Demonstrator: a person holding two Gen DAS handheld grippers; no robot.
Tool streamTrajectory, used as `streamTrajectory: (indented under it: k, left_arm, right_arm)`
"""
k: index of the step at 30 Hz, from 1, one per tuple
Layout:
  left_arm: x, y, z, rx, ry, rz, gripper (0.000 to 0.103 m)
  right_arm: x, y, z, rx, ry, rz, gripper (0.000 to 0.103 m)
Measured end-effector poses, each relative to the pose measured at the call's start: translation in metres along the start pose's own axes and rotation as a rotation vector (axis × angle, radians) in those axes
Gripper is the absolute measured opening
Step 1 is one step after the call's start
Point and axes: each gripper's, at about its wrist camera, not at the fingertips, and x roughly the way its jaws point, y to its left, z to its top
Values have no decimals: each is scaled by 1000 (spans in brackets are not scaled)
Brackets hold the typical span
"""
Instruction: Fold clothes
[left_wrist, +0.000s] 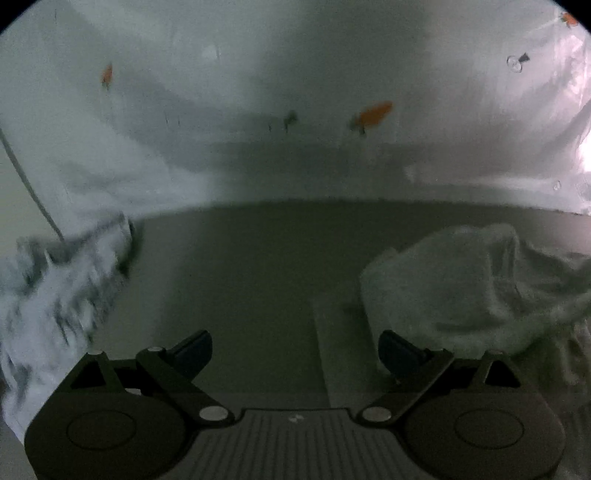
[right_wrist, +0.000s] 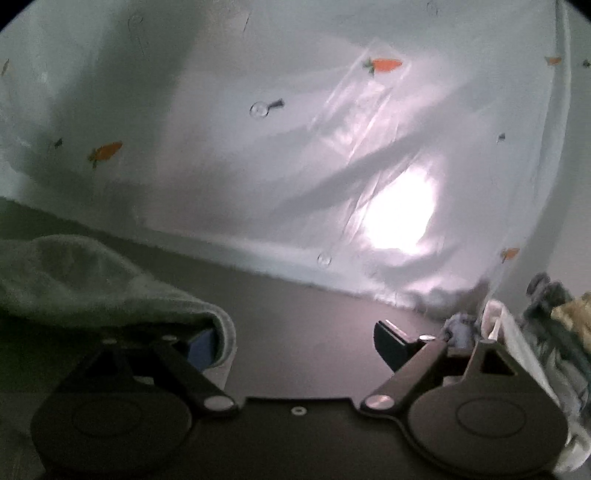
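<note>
A pale grey-green garment (left_wrist: 476, 284) lies crumpled on the dark table, just ahead and right of my left gripper (left_wrist: 295, 350), which is open and empty; its right finger sits at the cloth's edge. The same garment (right_wrist: 85, 280) shows at the left in the right wrist view. It drapes over the left finger of my right gripper (right_wrist: 295, 343), which is open with nothing between its fingers. A white and grey patterned cloth (left_wrist: 55, 295) lies blurred at the left of the left wrist view.
A pale plastic sheet with carrot prints (right_wrist: 295, 147) hangs behind the table (right_wrist: 314, 325) and also fills the left wrist view (left_wrist: 295, 92). A heap of mixed clothes (right_wrist: 546, 332) sits at the right. A bright glare (right_wrist: 399, 214) shines through the sheet.
</note>
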Motion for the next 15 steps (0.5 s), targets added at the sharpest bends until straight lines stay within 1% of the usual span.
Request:
streamTrajectory:
  k: [4, 6, 8, 11, 15]
  left_arm:
    - [10, -1, -12, 15, 55, -10, 96]
    - [15, -2, -17, 27, 85, -17, 96]
    - [20, -1, -23, 31, 115, -29, 96]
    - [18, 1, -30, 4, 143, -46, 96]
    - [7, 8, -40, -41, 162, -73, 96]
  right_arm:
    - [3, 10, -17, -63, 58, 30, 89]
    - [11, 12, -24, -87, 107, 41, 89]
    - [17, 15, -33, -105, 163, 75, 89]
    - [15, 12, -44, -81, 217, 97, 90]
    - [8, 0, -54, 17, 271, 116, 93]
